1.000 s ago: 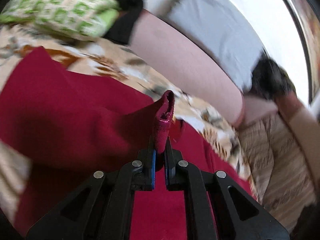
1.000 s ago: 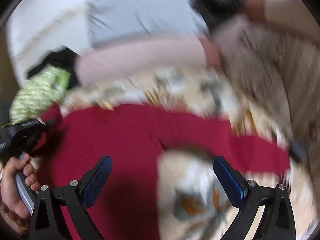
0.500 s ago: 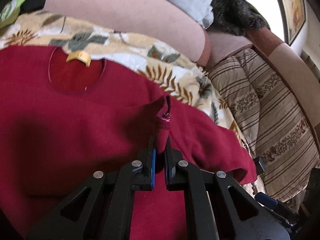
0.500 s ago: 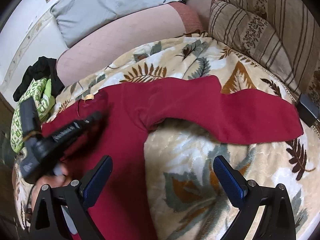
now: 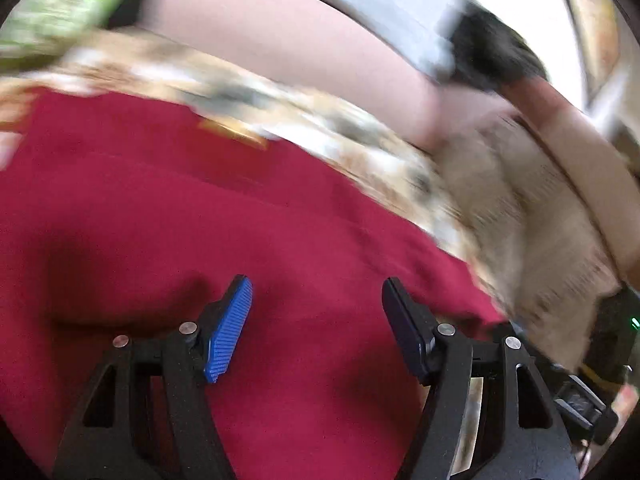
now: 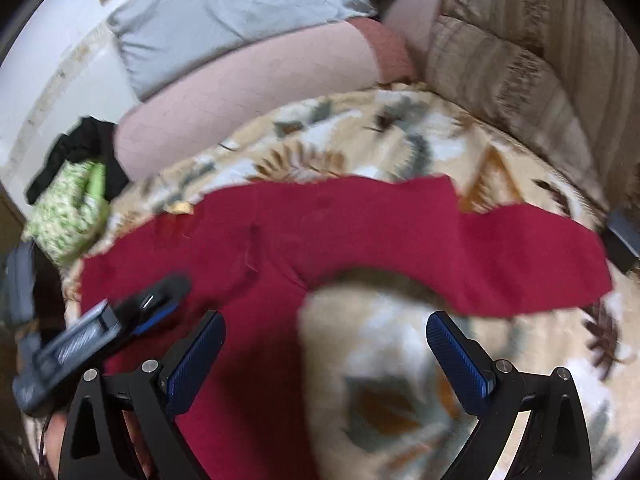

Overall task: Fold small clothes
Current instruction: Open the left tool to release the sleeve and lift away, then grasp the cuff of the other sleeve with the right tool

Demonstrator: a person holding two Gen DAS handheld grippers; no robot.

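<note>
A dark red long-sleeved top (image 6: 320, 224) lies on a leaf-patterned cover (image 6: 400, 140), one sleeve (image 6: 520, 256) stretched out to the right. In the left wrist view the red cloth (image 5: 200, 220) fills the lower frame, with a yellow neck label (image 5: 236, 134) at its far edge. My left gripper (image 5: 316, 292) is open and empty just above the cloth; it also shows in the right wrist view (image 6: 132, 312) at the lower left. My right gripper (image 6: 324, 328) is open and empty above the top's side edge.
A pink bolster (image 6: 248, 92) and a grey pillow (image 6: 224, 12) lie behind the cover. Striped beige cushions (image 6: 520, 64) stand at the right. A green patterned bundle (image 6: 68, 208) and black cloth (image 6: 76, 152) lie at the far left.
My left gripper has opened and let go of the red cloth fold it was pinching. Both views have shifted and blurred with motion; the right gripper stays open.
</note>
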